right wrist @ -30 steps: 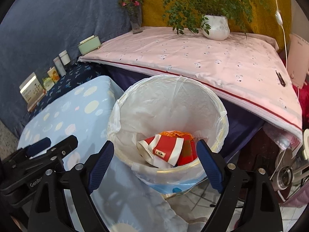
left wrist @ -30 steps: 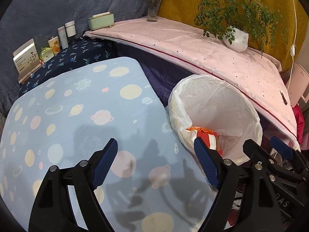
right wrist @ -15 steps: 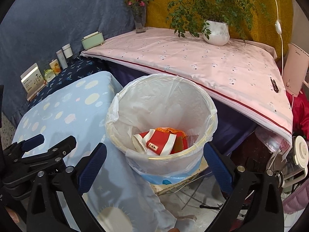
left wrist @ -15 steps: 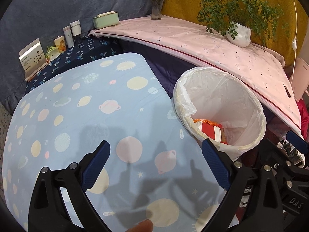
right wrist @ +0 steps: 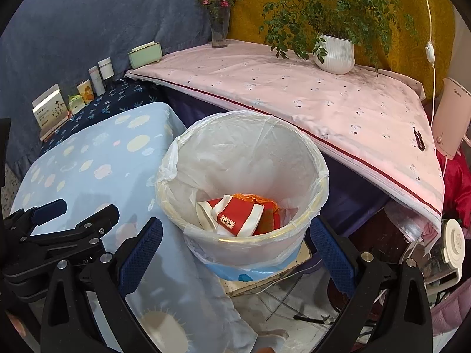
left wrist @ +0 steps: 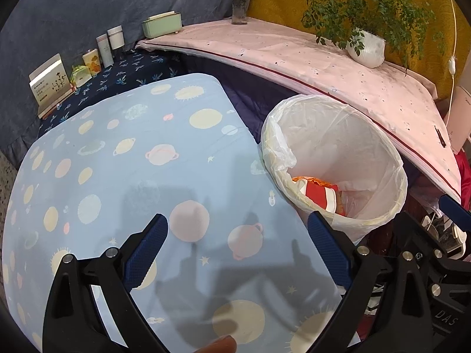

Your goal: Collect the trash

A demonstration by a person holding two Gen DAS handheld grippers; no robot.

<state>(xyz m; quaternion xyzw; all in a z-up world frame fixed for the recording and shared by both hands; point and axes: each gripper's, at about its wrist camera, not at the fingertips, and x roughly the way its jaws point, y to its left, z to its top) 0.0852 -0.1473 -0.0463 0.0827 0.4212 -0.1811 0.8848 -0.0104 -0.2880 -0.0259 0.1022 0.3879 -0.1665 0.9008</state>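
Both the left gripper (left wrist: pixel 237 248) and right gripper (right wrist: pixel 235 248) gape empty; the lined bin (right wrist: pixel 244 244) holds red trash (right wrist: pixel 240 216) mid-frame, with a potted plant (right wrist: pixel 334 54) upper right.

Bright, sharp; soft shadows on blue cloth (left wrist: pixel 123 176); fisheye edges dark.

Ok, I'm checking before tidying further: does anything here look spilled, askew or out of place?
Nothing stands out. The red-and-white paper cartons lie inside the white-lined round bin, and no litter shows on the blue planet-print cloth.
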